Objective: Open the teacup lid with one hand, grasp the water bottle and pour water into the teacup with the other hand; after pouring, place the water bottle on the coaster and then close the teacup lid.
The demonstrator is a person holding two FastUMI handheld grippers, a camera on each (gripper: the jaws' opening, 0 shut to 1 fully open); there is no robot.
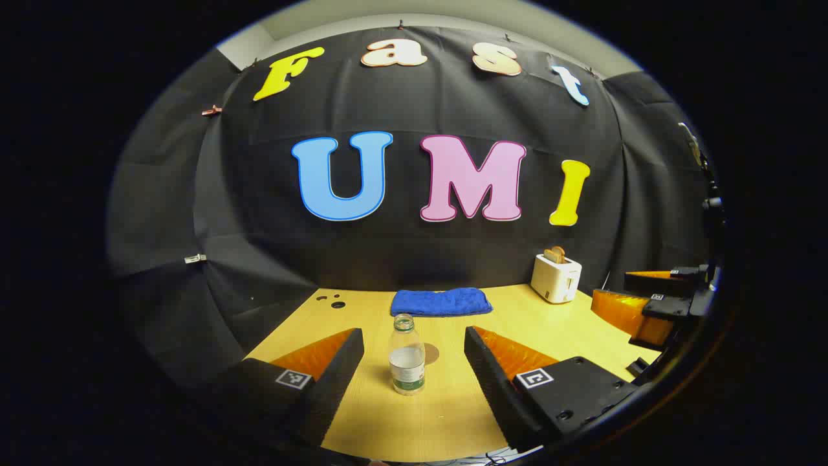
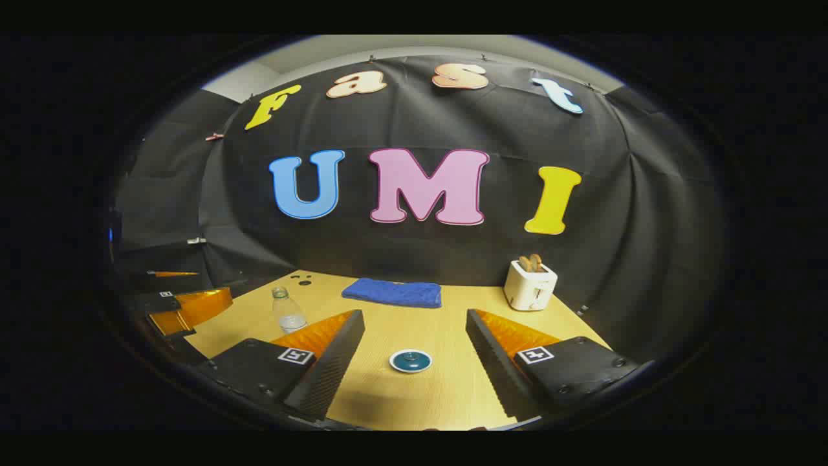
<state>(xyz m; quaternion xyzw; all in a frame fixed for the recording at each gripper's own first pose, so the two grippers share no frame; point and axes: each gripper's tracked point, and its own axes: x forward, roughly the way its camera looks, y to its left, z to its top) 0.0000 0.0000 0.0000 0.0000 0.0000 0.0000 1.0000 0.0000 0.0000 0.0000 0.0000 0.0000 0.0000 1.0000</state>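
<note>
Both tongs, left point(image 1: 414, 362) and right point(image 2: 414, 353), gape empty above the pale wooden tabletop point(image 1: 446, 414); no step begun: right must close on the round teal teacup lid point(image 2: 411, 360), with the clear, capless plastic water bottle point(image 1: 407, 355) left of it.

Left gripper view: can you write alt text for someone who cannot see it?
An open left gripper frames an upright, uncapped, partly filled water bottle on a wooden table, a round coaster just behind it. Farther back lie a folded blue towel and a white toaster; the right gripper shows at the right edge.
</note>
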